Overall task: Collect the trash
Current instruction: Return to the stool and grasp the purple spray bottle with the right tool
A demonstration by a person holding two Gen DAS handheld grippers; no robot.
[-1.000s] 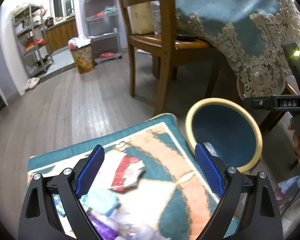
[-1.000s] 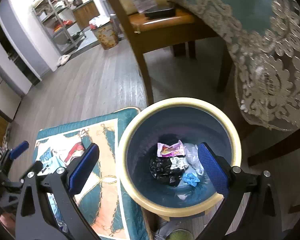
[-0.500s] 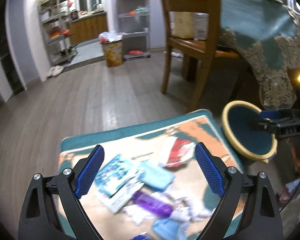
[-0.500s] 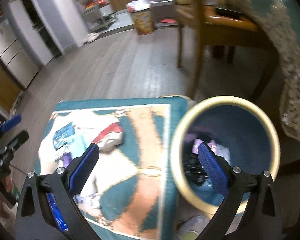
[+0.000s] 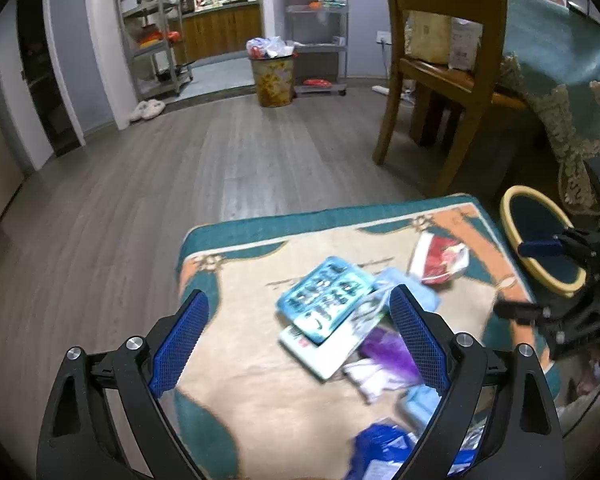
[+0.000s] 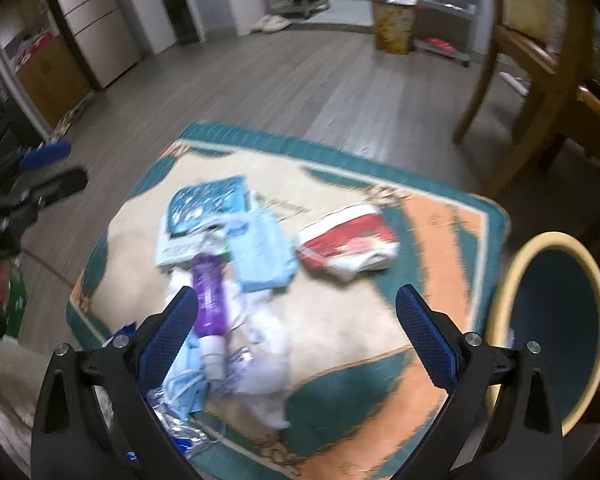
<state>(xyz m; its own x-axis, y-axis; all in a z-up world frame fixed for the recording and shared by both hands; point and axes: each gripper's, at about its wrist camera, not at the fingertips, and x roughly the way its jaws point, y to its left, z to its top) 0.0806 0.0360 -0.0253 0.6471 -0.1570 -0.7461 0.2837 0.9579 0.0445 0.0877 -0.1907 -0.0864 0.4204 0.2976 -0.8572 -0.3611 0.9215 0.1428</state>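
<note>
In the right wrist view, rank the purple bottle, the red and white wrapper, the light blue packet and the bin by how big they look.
1. Bin, partly cut off, nearest the edge.
2. Red and white wrapper and light blue packet: alike, no ranking.
3. Purple bottle.

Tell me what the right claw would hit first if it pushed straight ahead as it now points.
Probably bare rug: the open right claw points at the cream patch between the purple bottle and the red-and-white wrapper. Blur leaves depth unclear.
</note>
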